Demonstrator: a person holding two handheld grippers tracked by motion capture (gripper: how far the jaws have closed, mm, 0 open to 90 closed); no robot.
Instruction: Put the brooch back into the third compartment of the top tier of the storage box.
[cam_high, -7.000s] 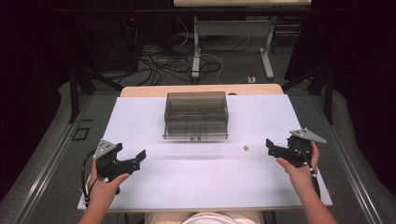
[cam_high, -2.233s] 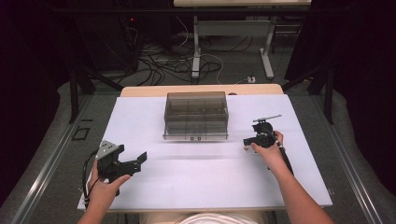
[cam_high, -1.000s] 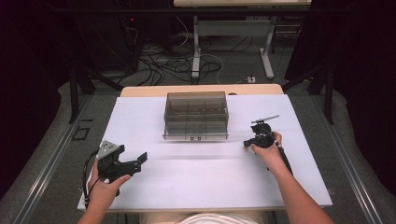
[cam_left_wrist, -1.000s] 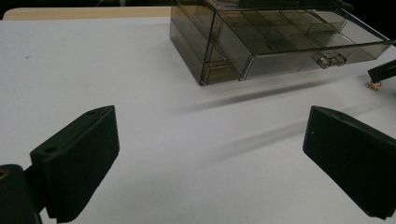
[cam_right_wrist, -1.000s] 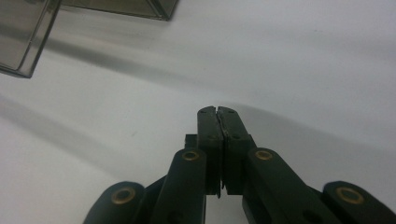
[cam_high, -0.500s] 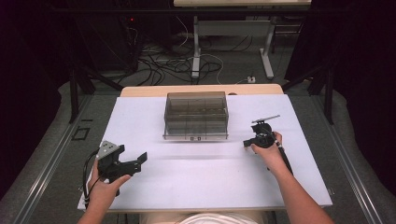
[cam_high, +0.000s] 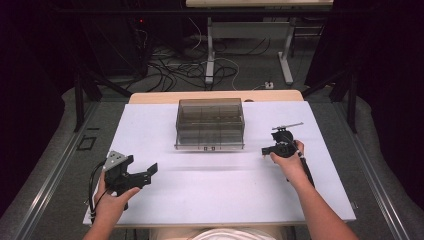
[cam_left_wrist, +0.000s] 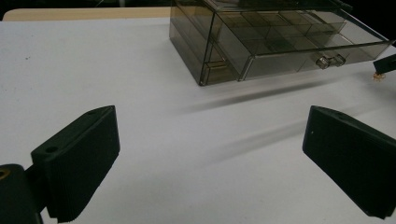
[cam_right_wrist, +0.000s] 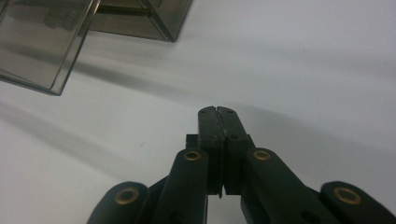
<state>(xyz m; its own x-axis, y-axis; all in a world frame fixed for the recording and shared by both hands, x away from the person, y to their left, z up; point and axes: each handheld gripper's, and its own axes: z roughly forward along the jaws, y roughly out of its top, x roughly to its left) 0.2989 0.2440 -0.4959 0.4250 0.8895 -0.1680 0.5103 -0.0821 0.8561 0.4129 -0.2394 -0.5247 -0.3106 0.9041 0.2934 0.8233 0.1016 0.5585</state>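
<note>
Jaws of the right gripper (cam_right_wrist: 218, 111) press fully together, tips down on the white table (cam_high: 220, 195) just right of the smoky clear drawer box (cam_high: 210, 123). In the left gripper view a tiny tan object (cam_left_wrist: 378, 76) lies right under those tips, so the pinch is probably aimed at picking it up; whether it is actually caught between the pads I cannot tell, since the closed tips hide the contact. The left gripper (cam_high: 142, 175) rests near the table's front left corner, well apart from the box, jaws spread wide with nothing between them, likely parked in readiness to pull the drawer by its two small clear knobs (cam_left_wrist: 329, 60). The drawer looks slid slightly out, perhaps to receive the small piece.
</note>
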